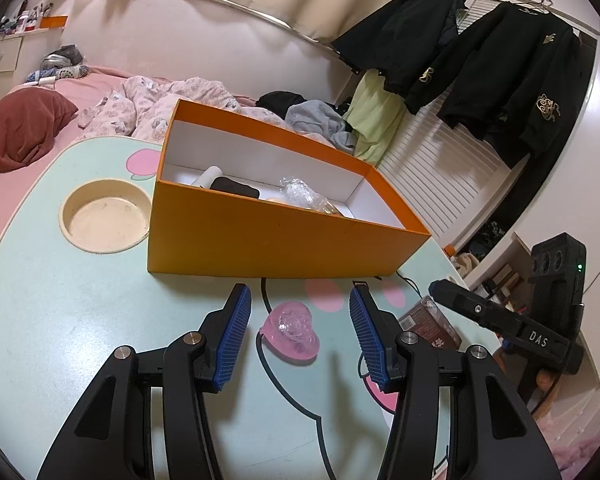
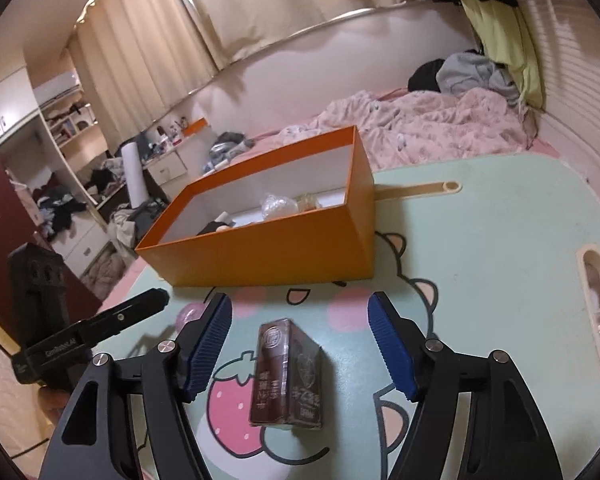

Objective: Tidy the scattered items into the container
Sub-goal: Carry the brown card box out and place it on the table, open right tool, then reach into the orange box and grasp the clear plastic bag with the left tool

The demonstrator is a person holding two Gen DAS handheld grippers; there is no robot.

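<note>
A clear pink heart-shaped item [image 1: 291,333] lies on the pale green table, between the blue pads of my open left gripper [image 1: 300,300], untouched. A dark brown carton [image 2: 287,376] lies on the table between the pads of my open right gripper [image 2: 300,308], untouched; it also shows at the right in the left wrist view [image 1: 430,322]. The orange box [image 1: 260,236] with a white inside stands just beyond both grippers and holds a black item [image 1: 234,187], a white tube [image 1: 209,176] and a clear wrapped bundle [image 1: 300,192]. The box also shows in the right wrist view [image 2: 276,248].
A round cup recess [image 1: 107,216] sits in the table left of the box. A slot handle [image 2: 598,312] is cut at the table's right edge. The right gripper's body [image 1: 512,320] is close on the left gripper's right. A bed with bedding [image 2: 420,128] lies behind.
</note>
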